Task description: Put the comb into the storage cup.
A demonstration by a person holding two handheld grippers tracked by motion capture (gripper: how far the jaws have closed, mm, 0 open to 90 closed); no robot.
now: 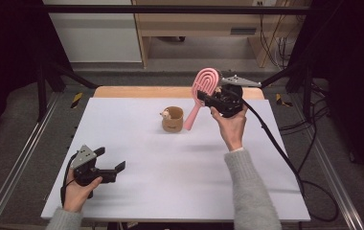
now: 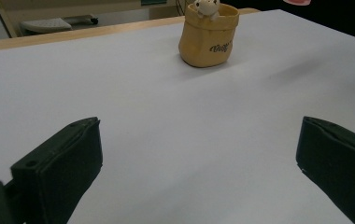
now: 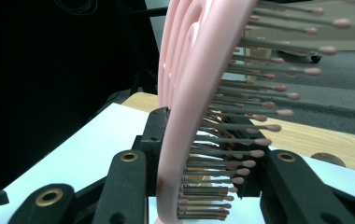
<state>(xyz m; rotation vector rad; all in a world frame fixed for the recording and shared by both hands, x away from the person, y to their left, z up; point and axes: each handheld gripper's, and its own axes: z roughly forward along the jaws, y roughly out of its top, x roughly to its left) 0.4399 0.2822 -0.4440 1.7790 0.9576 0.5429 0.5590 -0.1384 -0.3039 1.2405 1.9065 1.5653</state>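
Note:
A pink hairbrush (image 1: 203, 90) is held in the air above the far middle of the white table (image 1: 170, 163), head up and handle slanting down toward a tan cup (image 1: 173, 119). My right gripper (image 1: 214, 98) is shut on the hairbrush (image 3: 189, 107) across its head, one jaw on the back and one against the bristles. The tan cup (image 2: 208, 33) has a small animal figure on its rim. Near the front left corner my left gripper (image 1: 109, 162) rests low over the table, open, with nothing between its fingers (image 2: 59, 168).
A wooden strip (image 1: 137, 91) runs along the table's far edge. Metal rails (image 1: 12, 163) flank both sides. A black cable (image 1: 285, 158) trails from the right gripper off the table's right side. Shelving and cables stand beyond the table.

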